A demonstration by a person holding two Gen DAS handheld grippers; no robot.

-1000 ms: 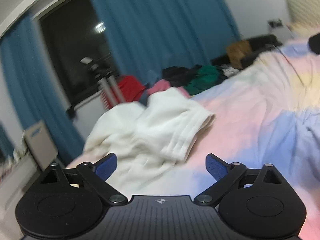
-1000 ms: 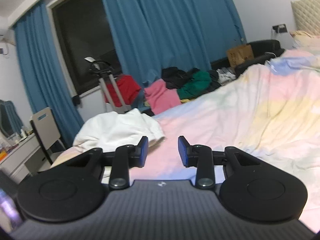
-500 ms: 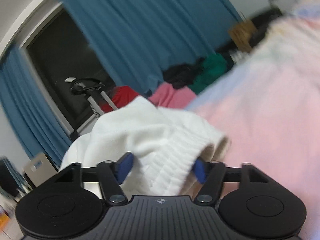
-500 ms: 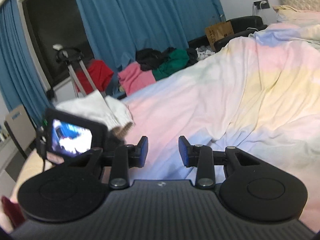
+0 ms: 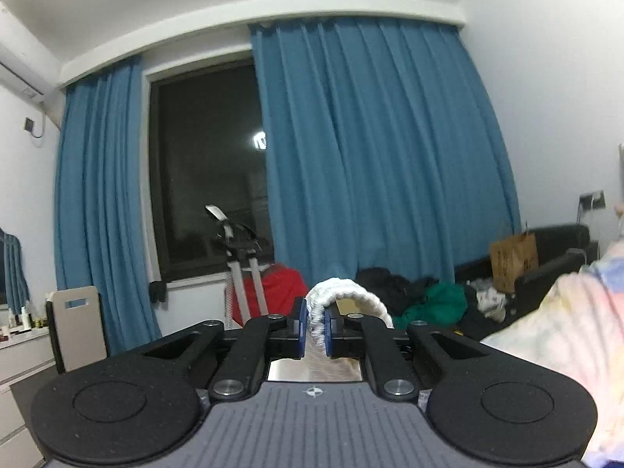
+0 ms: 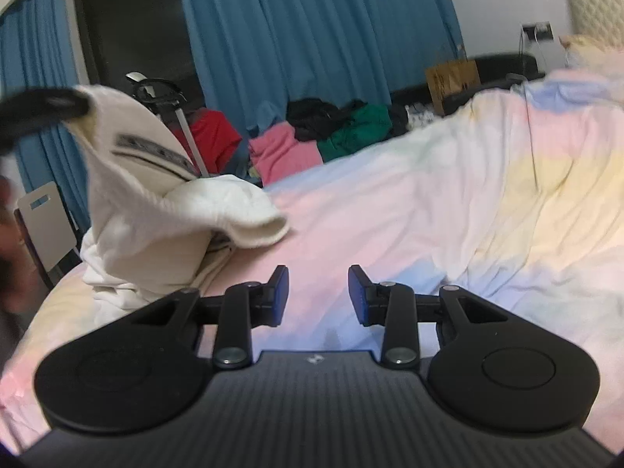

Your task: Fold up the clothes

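Note:
A white garment (image 6: 156, 210) with a ribbed edge lies bunched at the left end of the pastel bedspread (image 6: 448, 202). One part of it is pulled up toward the upper left, where my left gripper (image 6: 39, 111) shows as a dark blur. In the left wrist view my left gripper (image 5: 315, 325) is shut on the ribbed white edge (image 5: 347, 292), which arches over the right fingertip. My right gripper (image 6: 318, 296) hovers open over the pink part of the bedspread, to the right of the garment, with nothing between its fingers.
Pink, green, black and red clothes (image 6: 312, 132) are piled beyond the bed's far edge, below the blue curtains (image 6: 312, 19). A white chair (image 6: 46, 218) stands at the left and a brown paper bag (image 6: 452, 78) on a dark sofa at the back right.
My left gripper closed on the garment's ribbed edge and rose with it, now facing the curtains. My right gripper sank closer to the bedspread and kept the same gap.

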